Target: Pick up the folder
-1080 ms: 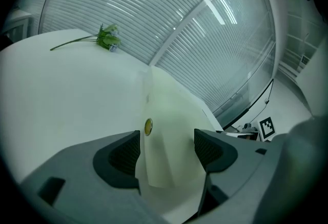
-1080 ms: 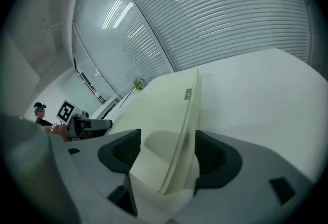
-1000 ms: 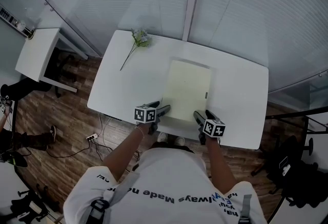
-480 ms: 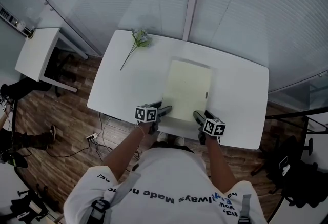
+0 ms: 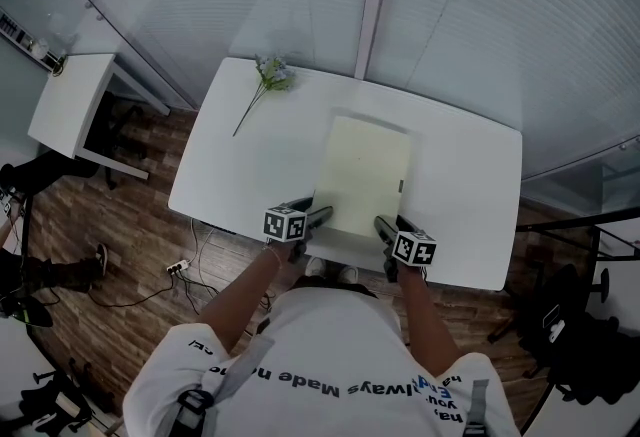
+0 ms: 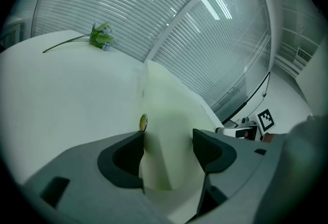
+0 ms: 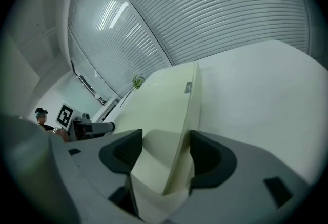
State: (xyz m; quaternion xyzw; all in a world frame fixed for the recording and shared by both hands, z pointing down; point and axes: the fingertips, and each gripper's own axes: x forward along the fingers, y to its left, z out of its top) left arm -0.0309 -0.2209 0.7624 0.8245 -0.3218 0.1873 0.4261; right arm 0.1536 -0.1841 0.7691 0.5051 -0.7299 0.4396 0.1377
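Dark print runs upside down across the person's white shirt (image 5: 300, 380) in the head view. The words "Made now" and the letters "lways" can be read. The lines beside them are too small and too cut off by straps to make out. The cubes on the left claw (image 5: 318, 215) and the right claw (image 5: 385, 223) carry black-and-white square code patterns, with no letters. A small grey label (image 7: 188, 87) on the folder (image 7: 154, 100) is too small to read.

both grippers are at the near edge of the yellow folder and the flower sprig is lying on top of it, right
No. The flower sprig lies on the white table near its far left corner, apart from the folder, as the head view shows. The left gripper and right gripper are at the folder's near edge.
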